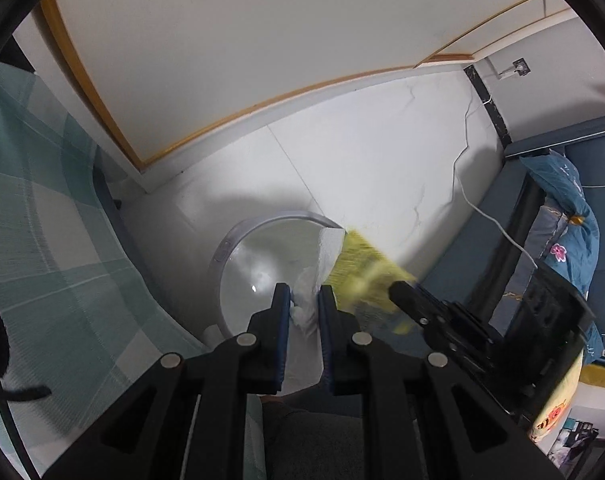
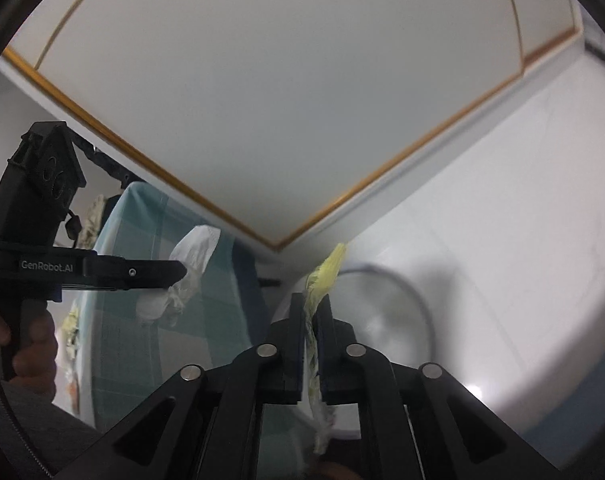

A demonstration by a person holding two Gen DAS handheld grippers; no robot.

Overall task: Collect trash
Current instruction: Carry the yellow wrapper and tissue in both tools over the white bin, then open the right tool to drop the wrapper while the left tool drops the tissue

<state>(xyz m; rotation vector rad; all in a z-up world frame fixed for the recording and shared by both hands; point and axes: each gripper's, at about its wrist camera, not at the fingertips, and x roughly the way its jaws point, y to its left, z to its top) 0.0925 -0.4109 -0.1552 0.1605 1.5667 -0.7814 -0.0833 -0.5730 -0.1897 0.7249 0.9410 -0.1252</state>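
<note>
A round bin (image 1: 262, 218) with a clear liner stands on the white tile floor, right below both grippers. My left gripper (image 1: 304, 300) points down over it, shut on a crumpled white tissue (image 1: 302, 306). Just to its right, my right gripper (image 1: 396, 290) is shut on a yellow wrapper (image 1: 358, 264) that hangs blurred over the bin's rim. In the right wrist view the yellow wrapper (image 2: 322, 276) stands pinched between the fingers of the right gripper (image 2: 311, 304), with the bin (image 2: 382, 269) beyond. The left gripper (image 2: 178, 274) shows side-on with the tissue (image 2: 190, 264).
A bed with a teal checked sheet (image 1: 42, 200) runs along the left. A white cabinet with gold trim (image 1: 222, 60) rises behind the bin. A white cable (image 1: 462, 184) trails across the floor. Blue bedding (image 1: 562, 208) lies at the right. A hand (image 2: 34, 340) holds the left gripper's handle.
</note>
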